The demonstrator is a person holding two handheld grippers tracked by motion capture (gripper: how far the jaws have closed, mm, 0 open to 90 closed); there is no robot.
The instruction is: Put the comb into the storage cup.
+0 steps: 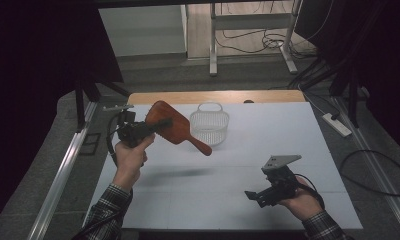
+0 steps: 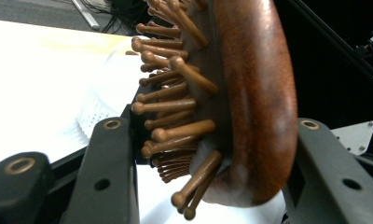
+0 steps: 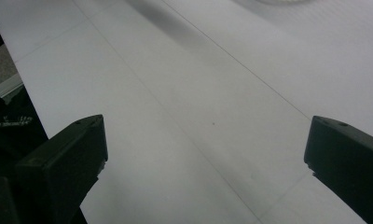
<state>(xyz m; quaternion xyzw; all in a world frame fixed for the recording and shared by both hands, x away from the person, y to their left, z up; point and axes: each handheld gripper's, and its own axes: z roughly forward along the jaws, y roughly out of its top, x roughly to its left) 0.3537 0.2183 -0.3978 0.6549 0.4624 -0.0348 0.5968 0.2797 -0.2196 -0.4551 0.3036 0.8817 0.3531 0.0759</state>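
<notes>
A brown wooden hairbrush [image 1: 173, 127] hangs above the white table [image 1: 268, 130], its handle pointing down to the right. My left gripper [image 1: 158, 124] is shut on the brush's paddle head. In the left gripper view the brush [image 2: 250, 93] sits between the two black jaws, its wooden pins facing left. A white perforated basket [image 1: 209, 125] stands on the table just right of the brush; its rim [image 2: 98, 109] peeks out behind the pins. My right gripper [image 1: 253, 196] hovers low over the table's near right part, held in a hand. Its jaws [image 3: 208, 154] stand wide apart with nothing between them.
A wooden strip [image 1: 213, 96] runs along the table's far edge. Metal frame rails [image 1: 63, 170] flank the table on the left and right. A power strip [image 1: 337, 124] and cables lie on the floor at the right. Desk legs [image 1: 213, 40] stand beyond the table.
</notes>
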